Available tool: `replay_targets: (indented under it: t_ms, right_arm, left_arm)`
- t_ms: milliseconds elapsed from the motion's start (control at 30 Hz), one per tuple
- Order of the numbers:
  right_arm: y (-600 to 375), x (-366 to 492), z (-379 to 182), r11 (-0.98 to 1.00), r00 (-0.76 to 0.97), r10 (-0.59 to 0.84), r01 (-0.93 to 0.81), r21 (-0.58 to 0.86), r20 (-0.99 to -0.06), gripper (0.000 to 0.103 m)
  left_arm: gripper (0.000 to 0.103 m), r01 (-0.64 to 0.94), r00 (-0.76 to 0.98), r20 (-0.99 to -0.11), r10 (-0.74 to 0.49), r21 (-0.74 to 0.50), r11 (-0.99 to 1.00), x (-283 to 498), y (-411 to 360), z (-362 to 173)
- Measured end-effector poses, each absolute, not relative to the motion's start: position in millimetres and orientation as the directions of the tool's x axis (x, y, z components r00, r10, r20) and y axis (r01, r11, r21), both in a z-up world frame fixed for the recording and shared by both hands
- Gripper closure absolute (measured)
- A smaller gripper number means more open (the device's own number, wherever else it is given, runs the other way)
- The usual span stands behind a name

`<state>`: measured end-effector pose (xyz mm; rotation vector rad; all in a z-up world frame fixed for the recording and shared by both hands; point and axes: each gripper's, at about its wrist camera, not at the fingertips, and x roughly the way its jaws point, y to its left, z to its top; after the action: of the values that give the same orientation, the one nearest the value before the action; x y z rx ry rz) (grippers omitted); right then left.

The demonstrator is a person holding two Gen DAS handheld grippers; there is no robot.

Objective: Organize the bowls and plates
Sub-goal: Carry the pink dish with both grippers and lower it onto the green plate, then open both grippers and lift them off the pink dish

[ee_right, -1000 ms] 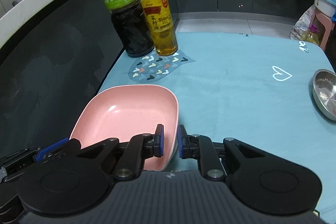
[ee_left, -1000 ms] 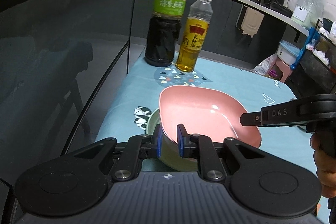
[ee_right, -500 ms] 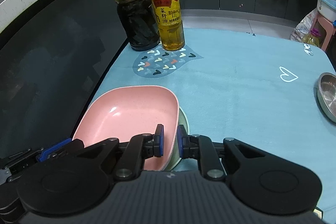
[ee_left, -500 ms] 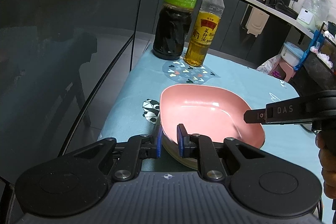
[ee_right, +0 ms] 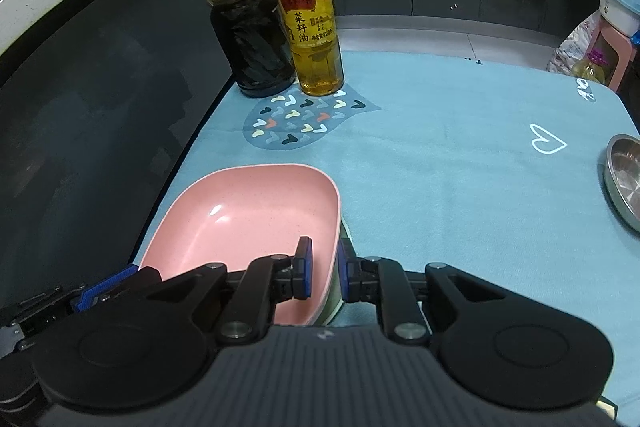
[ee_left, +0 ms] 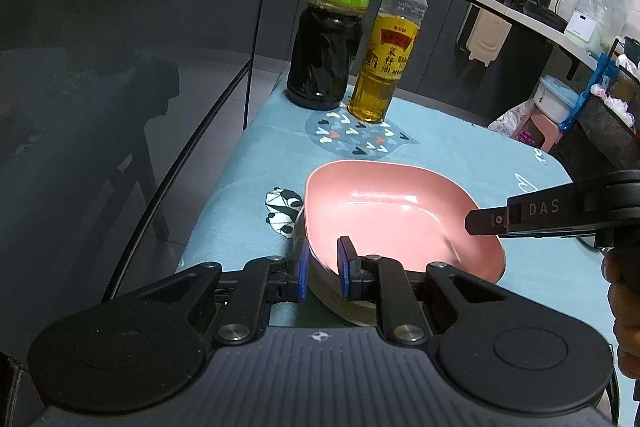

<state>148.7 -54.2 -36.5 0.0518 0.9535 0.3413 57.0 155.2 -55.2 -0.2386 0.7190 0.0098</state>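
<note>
A pink squarish bowl (ee_left: 396, 215) rests on top of a pale green bowl (ee_left: 340, 301) near the table's left edge. My left gripper (ee_left: 320, 269) is shut on the pink bowl's near rim. My right gripper (ee_right: 322, 269) is shut on the pink bowl's (ee_right: 248, 219) right rim; its finger also shows in the left wrist view (ee_left: 520, 217). The green bowl's edge (ee_right: 338, 291) peeks out under the pink one. A steel bowl (ee_right: 624, 179) sits at the table's right edge.
A dark vinegar bottle (ee_left: 332, 23) and a yellow oil bottle (ee_left: 388, 59) stand at the back of the blue tablecloth (ee_right: 440, 155). A dark glass panel (ee_left: 120, 75) runs along the table's left side. A pink stool (ee_left: 536, 125) stands beyond the table.
Both grippers have lowered the pink bowl onto the green bowl and stayed shut on its rim. The bottles look nearer in both views.
</note>
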Motion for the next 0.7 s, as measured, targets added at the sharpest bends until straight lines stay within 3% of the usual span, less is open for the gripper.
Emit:
replay_targets:
  t_ms: [700]
  right_arm:
    - [-54,162,-51,0.949,0.485,0.302,-0.237,0.209,-0.821,0.087]
  left_arm:
    - [0.088,-0.103,0.724,-0.684,-0.092,-0.239,0.966,69,159,-67]
